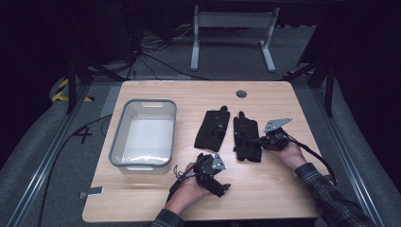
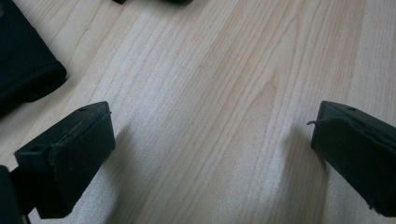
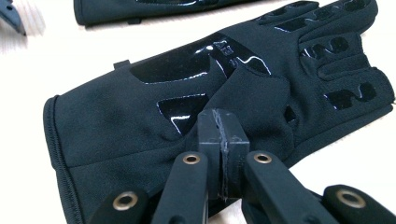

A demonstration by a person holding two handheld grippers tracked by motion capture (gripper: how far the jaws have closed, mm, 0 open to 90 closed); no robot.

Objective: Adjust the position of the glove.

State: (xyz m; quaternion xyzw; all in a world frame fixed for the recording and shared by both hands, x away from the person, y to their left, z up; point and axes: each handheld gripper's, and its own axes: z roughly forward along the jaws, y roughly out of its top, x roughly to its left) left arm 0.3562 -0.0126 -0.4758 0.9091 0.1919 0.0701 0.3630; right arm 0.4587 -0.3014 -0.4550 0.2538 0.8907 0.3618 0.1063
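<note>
- Right gripper [image 3: 223, 126]: jaws pressed together on a pinch of fabric of the right glove [image 3: 187, 112], near its middle; fabric puckers up at the tips.
- Right glove [image 1: 247, 139] lies flat, right of table centre, cuff toward the person, fingers pointing away.
- Left glove [image 1: 213, 130] lies just beside it, narrow strip of bare wood between them; not touched.
- Left gripper [image 1: 221, 187]: jaws wide apart, nothing between them, low over bare wood [image 2: 210, 93] at the near edge; a glove cuff [image 2: 23, 70] sits off to one side of it.
- Bin [image 1: 120, 137] stands on the left, well apart from the gloves, open top.
- Open room: far strip of the table [image 1: 189, 92] and the right side are bare; grommet [image 1: 241, 93] sits near the far edge.
</note>
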